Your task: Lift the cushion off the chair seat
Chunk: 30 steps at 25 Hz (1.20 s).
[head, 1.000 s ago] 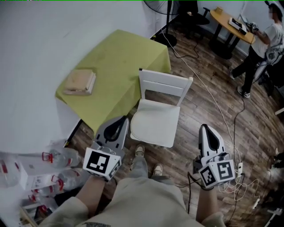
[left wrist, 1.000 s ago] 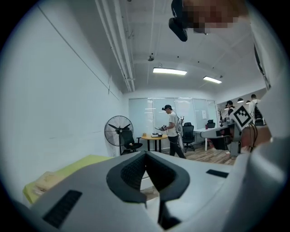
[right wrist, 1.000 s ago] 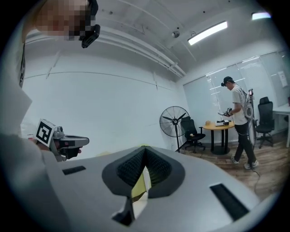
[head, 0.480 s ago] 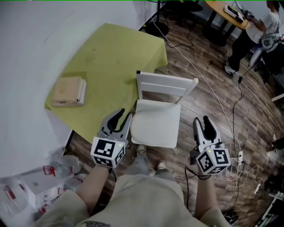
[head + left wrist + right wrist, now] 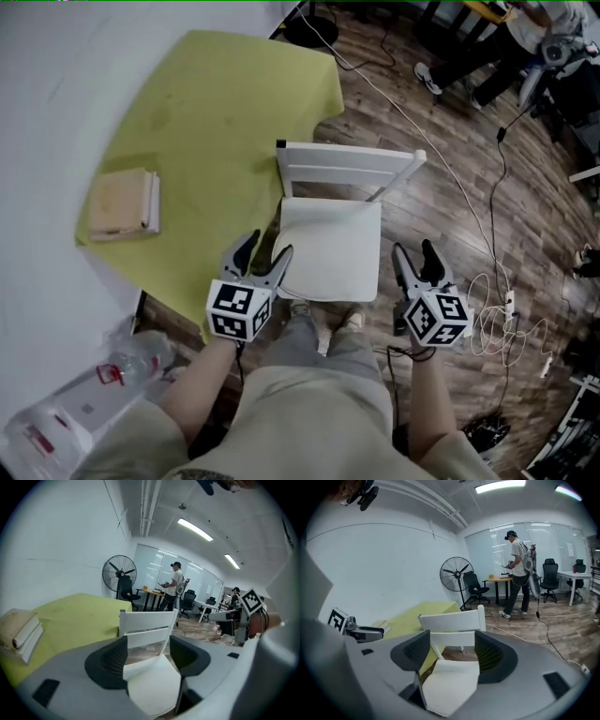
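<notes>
left gripper point(image 5: 269, 247) + right gripper point(image 5: 412, 251): jaws wide apart, empty, closed a sec ago | we're closer to flat white seat cushion point(image 5: 330, 251) | on white wooden chair point(image 5: 347, 165)

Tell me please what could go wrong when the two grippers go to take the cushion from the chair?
1. The cushion lies thin and flat on the chair; the open left gripper and right gripper may clamp the seat edge too, or slip off.
2. The left gripper is close to the green tablecloth and might snag its hanging edge.
3. Loose cables lie on the floor by the right gripper; a step there could trip the person.
</notes>
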### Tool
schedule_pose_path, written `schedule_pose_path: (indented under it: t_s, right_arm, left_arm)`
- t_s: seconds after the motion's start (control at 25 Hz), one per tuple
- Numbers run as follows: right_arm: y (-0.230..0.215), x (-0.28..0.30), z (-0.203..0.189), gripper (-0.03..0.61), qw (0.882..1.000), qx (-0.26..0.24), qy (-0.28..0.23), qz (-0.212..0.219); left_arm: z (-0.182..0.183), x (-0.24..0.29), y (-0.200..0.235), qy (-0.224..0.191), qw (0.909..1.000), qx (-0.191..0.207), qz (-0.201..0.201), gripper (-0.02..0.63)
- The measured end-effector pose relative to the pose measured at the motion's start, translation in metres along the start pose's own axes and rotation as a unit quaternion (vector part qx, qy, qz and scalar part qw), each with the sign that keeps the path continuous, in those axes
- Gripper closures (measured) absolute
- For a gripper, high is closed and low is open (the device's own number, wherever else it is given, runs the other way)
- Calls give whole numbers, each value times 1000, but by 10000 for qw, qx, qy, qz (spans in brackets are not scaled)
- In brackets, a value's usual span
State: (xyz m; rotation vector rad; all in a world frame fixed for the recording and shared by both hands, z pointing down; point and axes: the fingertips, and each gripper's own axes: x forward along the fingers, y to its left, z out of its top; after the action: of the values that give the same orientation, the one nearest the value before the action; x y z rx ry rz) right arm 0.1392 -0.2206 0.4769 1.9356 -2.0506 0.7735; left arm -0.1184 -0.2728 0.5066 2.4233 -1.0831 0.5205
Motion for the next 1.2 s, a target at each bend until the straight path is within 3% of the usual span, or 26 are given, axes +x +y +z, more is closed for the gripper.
schedule_pose_path:
  t_s: [0.24,0.56,1.2]
  right_arm:
    - [-16,29,-39,259,9996,34,253,-102]
    - [-48,76,-102,252,9956,150,929,30]
    - [-92,134,-217,236,9820,260,1859,211]
  left_arm:
    - [-37,27,3,422,9991,-87,-13,325]
    - [-99,76,10,1095,9930,-268,355,322]
    - [-195,133,37,1659,9809,-648,780,302]
